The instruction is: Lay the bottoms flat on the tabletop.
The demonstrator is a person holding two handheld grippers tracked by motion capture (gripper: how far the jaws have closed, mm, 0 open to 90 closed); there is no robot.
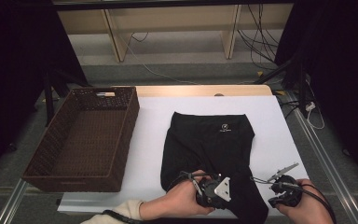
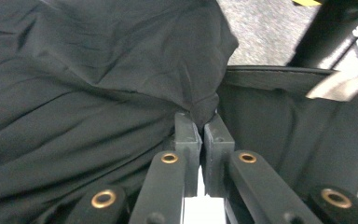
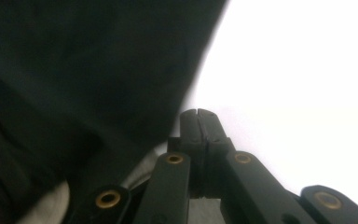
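- Near the front edge of the bench [image 1: 149, 140], right of the basket [image 1: 129, 122]: black garment [image 1: 209, 140], lying flat, top end toward the back edge.
- Left gripper [image 2: 201, 122]: jaws pinching a fold of the cloth. Keep squeezing tight.
- Right gripper [image 3: 199, 114]: jaws pressed together right beside the cloth's edge; cannot tell about any cloth caught inside. Check before lifting.
- Lift both hands evenly, then carry toward the back edge for a neat fold.
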